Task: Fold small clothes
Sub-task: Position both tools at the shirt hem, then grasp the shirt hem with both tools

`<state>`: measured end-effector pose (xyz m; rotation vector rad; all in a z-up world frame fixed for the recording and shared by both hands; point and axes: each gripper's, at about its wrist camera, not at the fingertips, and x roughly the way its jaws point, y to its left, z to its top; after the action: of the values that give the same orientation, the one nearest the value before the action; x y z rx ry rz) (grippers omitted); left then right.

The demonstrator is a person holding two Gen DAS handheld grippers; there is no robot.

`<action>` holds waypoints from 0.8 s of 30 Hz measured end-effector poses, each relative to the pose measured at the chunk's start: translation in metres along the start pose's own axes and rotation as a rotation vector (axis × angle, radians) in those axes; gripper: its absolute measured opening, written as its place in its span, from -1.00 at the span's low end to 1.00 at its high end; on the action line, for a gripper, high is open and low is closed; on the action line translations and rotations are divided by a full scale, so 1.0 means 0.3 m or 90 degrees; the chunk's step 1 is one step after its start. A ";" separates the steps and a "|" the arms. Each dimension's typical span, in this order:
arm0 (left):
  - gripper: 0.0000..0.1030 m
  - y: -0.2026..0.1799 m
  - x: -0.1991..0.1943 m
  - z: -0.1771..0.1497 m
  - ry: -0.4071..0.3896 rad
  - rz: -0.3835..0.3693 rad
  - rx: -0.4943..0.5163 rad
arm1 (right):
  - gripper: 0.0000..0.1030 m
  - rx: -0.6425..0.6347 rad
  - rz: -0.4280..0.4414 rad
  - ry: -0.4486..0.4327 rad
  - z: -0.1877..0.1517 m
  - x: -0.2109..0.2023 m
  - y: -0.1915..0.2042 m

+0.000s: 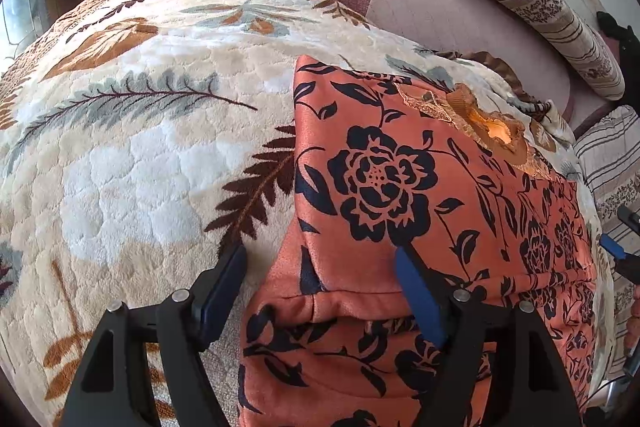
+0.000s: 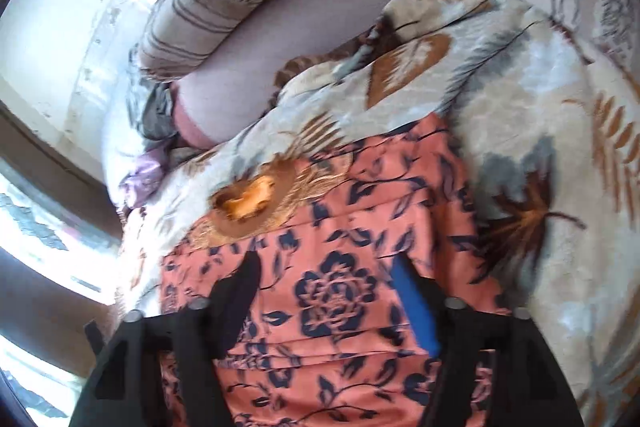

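My left claw (image 1: 320,271): wide open, holding nothing, just over the near left edge of the cloth.
My right claw (image 2: 326,279): wide open too, nothing in it, above the cloth's middle.
Orange cloth with dark blue flowers (image 1: 400,187): lies partly folded on the fluffy cream blanket with leaf shapes (image 1: 140,147) on the bed.
How it feels, I think: light, soft, floppy, a bit slippery.
Where to grab: the thick hem or a corner.
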<state>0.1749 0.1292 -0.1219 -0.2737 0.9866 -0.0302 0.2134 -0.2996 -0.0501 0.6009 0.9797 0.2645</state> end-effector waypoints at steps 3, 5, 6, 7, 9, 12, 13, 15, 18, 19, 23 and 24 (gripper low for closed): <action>0.49 0.018 -0.027 0.010 0.008 -0.020 -0.024 | 0.48 0.040 -0.066 0.060 -0.039 0.121 -0.103; 0.50 0.055 -0.096 0.037 -0.023 -0.089 -0.060 | 0.46 0.094 -0.011 0.028 -0.060 0.101 -0.162; 0.50 0.074 -0.127 0.062 -0.047 -0.112 -0.077 | 0.46 0.095 0.003 0.024 -0.051 0.076 -0.160; 0.50 0.094 -0.144 0.091 -0.057 -0.124 -0.099 | 0.46 0.084 0.005 0.020 -0.042 0.057 -0.154; 0.50 0.113 -0.125 0.161 -0.049 -0.147 -0.120 | 0.46 0.058 0.018 -0.002 0.000 0.020 -0.146; 0.50 0.102 -0.009 0.245 0.012 -0.125 -0.104 | 0.46 0.072 0.017 -0.039 0.079 -0.020 -0.197; 0.49 0.099 0.029 0.258 0.028 -0.116 -0.096 | 0.46 0.082 0.014 -0.048 0.108 -0.020 -0.220; 0.49 0.103 0.086 0.265 0.049 -0.111 -0.093 | 0.46 0.088 0.008 -0.049 0.165 -0.012 -0.264; 0.49 0.113 0.123 0.260 0.051 -0.111 -0.092 | 0.46 0.079 0.004 -0.035 0.214 0.033 -0.308; 0.49 0.112 0.122 0.263 0.046 -0.112 -0.091 | 0.46 0.076 0.007 -0.027 0.227 0.057 -0.319; 0.48 0.095 0.121 0.282 0.039 -0.109 -0.082 | 0.46 0.065 0.030 0.020 0.249 0.152 -0.341; 0.01 0.088 0.123 0.285 0.032 -0.100 -0.072 | 0.45 0.057 0.024 0.038 0.242 0.179 -0.334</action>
<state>0.2634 0.1675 -0.1142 -0.4559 1.0170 -0.1252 0.2980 -0.3812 -0.1164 0.6967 1.0431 0.2753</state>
